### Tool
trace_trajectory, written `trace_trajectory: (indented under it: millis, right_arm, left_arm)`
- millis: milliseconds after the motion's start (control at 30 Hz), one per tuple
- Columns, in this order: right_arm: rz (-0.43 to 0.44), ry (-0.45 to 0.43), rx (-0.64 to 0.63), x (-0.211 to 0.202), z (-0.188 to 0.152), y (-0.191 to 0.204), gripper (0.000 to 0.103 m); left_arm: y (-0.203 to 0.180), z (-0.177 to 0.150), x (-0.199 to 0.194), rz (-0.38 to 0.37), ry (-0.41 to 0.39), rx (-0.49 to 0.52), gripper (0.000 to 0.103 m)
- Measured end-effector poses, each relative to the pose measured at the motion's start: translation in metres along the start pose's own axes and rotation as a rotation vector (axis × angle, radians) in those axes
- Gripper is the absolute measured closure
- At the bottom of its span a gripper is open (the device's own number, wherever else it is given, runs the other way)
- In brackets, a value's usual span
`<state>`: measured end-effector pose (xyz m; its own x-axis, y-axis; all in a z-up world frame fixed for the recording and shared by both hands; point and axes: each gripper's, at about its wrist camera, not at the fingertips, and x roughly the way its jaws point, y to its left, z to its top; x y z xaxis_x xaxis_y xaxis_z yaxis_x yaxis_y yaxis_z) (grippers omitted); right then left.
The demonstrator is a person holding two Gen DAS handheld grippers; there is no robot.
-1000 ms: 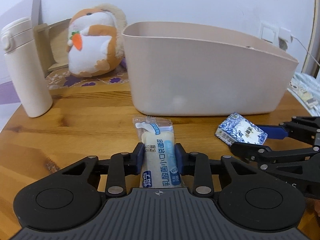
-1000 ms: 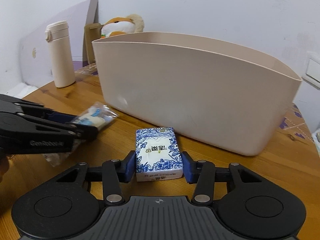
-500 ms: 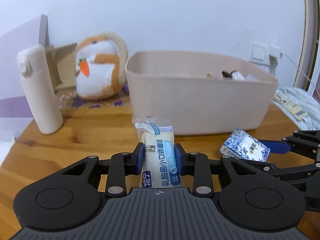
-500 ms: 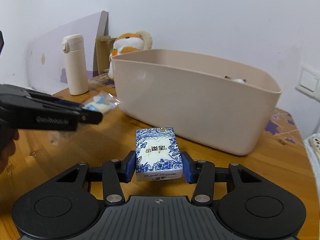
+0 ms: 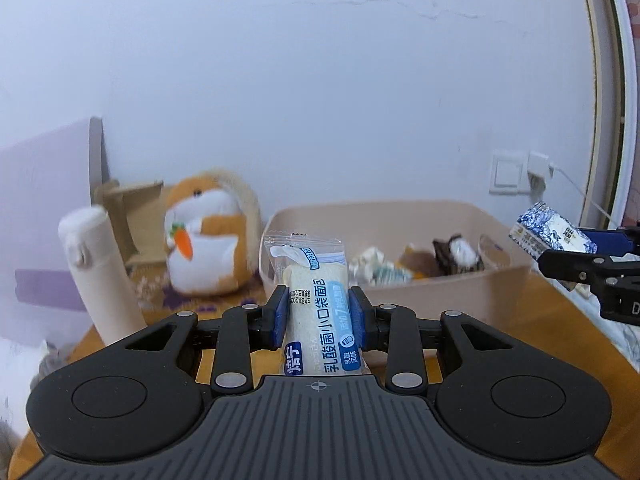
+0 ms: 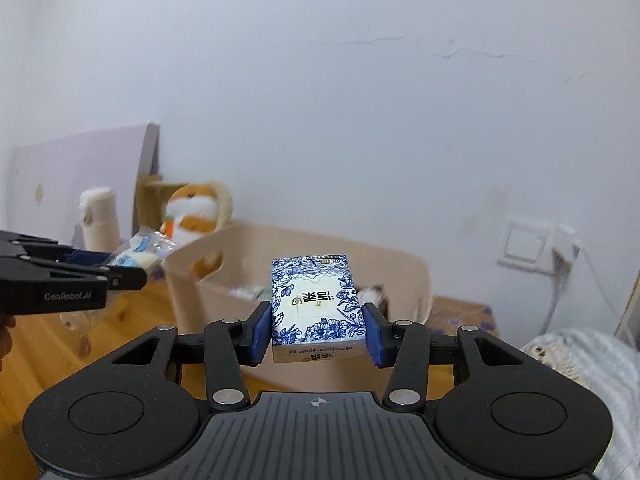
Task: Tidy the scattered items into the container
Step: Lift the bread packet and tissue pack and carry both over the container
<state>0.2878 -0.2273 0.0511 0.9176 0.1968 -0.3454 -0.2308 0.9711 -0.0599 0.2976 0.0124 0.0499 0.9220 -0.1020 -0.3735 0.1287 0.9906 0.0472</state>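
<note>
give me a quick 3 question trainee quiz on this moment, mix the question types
1. True or false: the left claw is shut on the clear-wrapped white bread packet.
2. What does the right claw hold? A) cream flask B) blue-and-white floral tissue pack C) plush toy
3. Fill in: the beige plastic tub already has ____ inside.

Key
1. True; its blue pads press both sides of the packet.
2. B, the blue-and-white floral tissue pack, held off the wooden table.
3. Items; several small wrapped things lie in it, too blurred to name.
</note>
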Motion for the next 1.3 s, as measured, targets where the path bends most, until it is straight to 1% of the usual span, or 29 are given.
trace_trajectory:
  millis: [300,567,733,800,900,967,1067,1300]
  right_arm:
    - [-0.020,-0.005,0.054,0.011,0.024,-0.017,0.059]
    - [-0.030,0.001,0.106,0.037,0.041,-0.027,0.059]
    - [-0.038,0.008,0.122,0.057,0.049,-0.031,0.059]
    - [-0.037,0.014,0.126,0.066,0.051,-0.032,0.059]
    - [-0.042,0.034,0.118,0.082,0.052,-0.031,0.059]
    - [-0.042,0.048,0.119,0.091,0.050,-0.031,0.059]
    - [-0.041,0.074,0.130,0.103,0.045,-0.031,0.059]
    - [-0.054,0.148,0.140,0.128,0.031,-0.037,0.059]
  left_arm:
    - [-0.007,0.035,0.011,0.019,-0.075,0.044,0.071]
    - [-0.020,0.055,0.038,0.044,-0.092,0.120,0.071]
    - [-0.029,0.064,0.059,0.051,-0.082,0.141,0.071]
    - [-0.031,0.067,0.070,0.053,-0.068,0.137,0.071]
    - [-0.030,0.068,0.092,0.054,-0.023,0.113,0.071]
    - [-0.028,0.067,0.109,0.047,0.027,0.092,0.071]
    - [-0.028,0.061,0.130,0.047,0.097,0.089,0.071]
    - [-0.024,0.046,0.163,0.017,0.233,0.026,0.071]
